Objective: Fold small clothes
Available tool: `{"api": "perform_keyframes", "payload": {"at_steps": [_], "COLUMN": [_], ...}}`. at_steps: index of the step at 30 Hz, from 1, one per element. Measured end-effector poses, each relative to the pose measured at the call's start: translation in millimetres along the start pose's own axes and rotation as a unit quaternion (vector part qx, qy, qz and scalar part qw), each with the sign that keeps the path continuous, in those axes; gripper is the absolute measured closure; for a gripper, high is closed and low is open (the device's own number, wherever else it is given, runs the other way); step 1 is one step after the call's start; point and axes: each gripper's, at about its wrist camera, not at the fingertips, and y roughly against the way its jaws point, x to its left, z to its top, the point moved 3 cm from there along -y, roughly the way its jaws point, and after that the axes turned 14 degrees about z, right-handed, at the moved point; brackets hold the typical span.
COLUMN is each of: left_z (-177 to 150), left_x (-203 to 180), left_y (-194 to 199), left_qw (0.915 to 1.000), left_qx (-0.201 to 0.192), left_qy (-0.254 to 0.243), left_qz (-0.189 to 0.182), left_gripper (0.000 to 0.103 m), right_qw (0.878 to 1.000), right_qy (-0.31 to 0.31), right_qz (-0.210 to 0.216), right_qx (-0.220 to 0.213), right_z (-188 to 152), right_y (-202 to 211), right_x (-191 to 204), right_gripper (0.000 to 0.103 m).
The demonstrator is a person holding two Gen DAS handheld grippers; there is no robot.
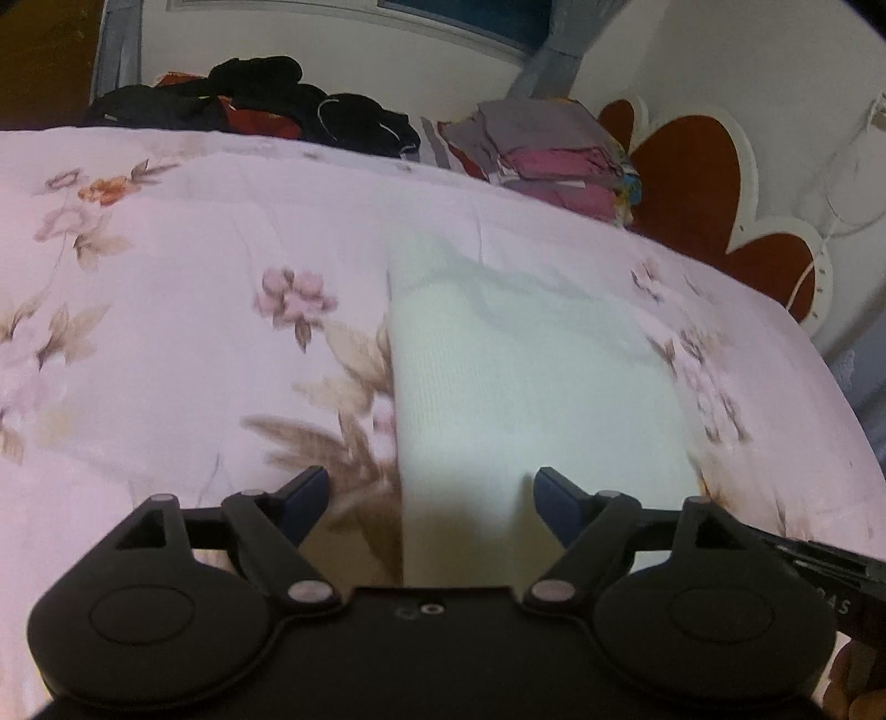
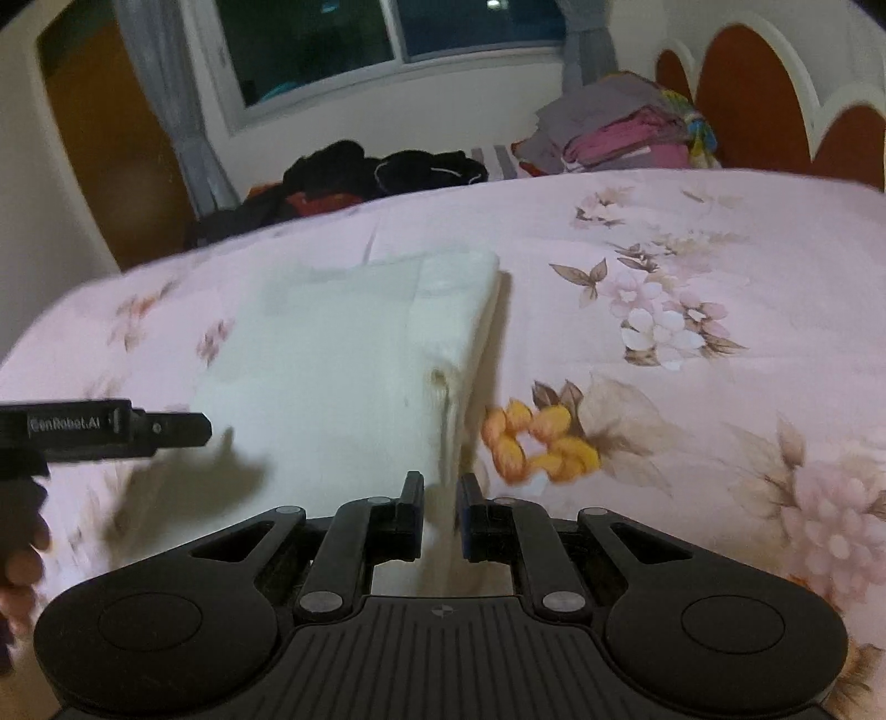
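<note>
A folded white ribbed-knit garment (image 1: 531, 360) lies flat on a pale pink floral quilt (image 1: 166, 343) covering the bed, roughly mid-bed in both views; its near end reaches down btw the fingers of each gripper. In the left wrist view the black left gripper (image 1: 432, 501) hangs w/ jaws spread wide over the garment's near left edge; the blue-padded fingertips (image 1: 556, 498) stand clear of the cloth, nothing pinched. In the right wrist view the black right gripper (image 2: 440, 507) sits at the garment's near right corner, jaws parted by a narrow gap; white cloth shows in the gap but the pads don't press on it, so no grip. The garment's right side is a thick folded edge (image 2: 470, 343) w/ layers stacked. The left gripper's finger also pokes into the right wrist view from the left, just above the cloth, w/ part of a person's hand (image 2: 22, 548) below it. At the far side of the bed: a heap of black and red clothes (image 1: 266, 99) on the left, and a stack of folded grey and pink clothes (image 1: 554, 155) nearer the white headboard with red rounded panels (image 1: 692, 166). A window w/ grey curtains (image 2: 387, 33) is on the back wall.
</note>
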Motion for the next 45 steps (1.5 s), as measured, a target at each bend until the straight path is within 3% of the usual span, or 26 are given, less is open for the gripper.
{"api": "perform_keyframes", "payload": {"at_steps": [2,15,19,20,26,37,45], "left_z": [8.6,19.3,18.4,18.4,22.3,32.3,40.7], "left_x": [-1.0,-10.6,-14.8,-15.0,-18.3,-12.2,57.6], "left_y": [-7.6,-51.8,-52.9,-53.0,-40.9,18.0,68.8], "left_qw": [1.0000,0.9966,0.9961,0.9959,0.9966,0.9982,0.9984], "left_qx": [0.004,0.039,0.037,0.038,0.026,-0.020,-0.051], "left_qy": [0.007,0.039,0.032,0.035,0.025,0.007,0.022], "left_qz": [-0.003,-0.062,-0.073,-0.074,-0.074,-0.056,-0.008], "left_gripper": [0.022,0.028,0.037,0.042,0.071,0.075,0.075], "right_qw": [1.000,0.990,0.989,0.988,0.984,0.985,0.979], "right_qy": [-0.014,-0.126,-0.129,-0.132,-0.152,-0.111,-0.088], "right_qz": [0.002,0.052,0.068,0.076,0.095,0.127,0.181], "right_qx": [-0.015,-0.021,-0.019,-0.015,-0.015,-0.043,-0.039], "right_z": [9.4,45.5,45.7,46.2,49.3,63.1,64.7], "right_y": [-4.7,-60.6,-69.0,-71.7,-66.2,-25.3,-39.8], "right_x": [-3.6,-47.0,-46.5,-45.4,-47.5,-2.7,82.3], "right_gripper": [0.033,0.033,0.036,0.051,0.072,0.074,0.074]}}
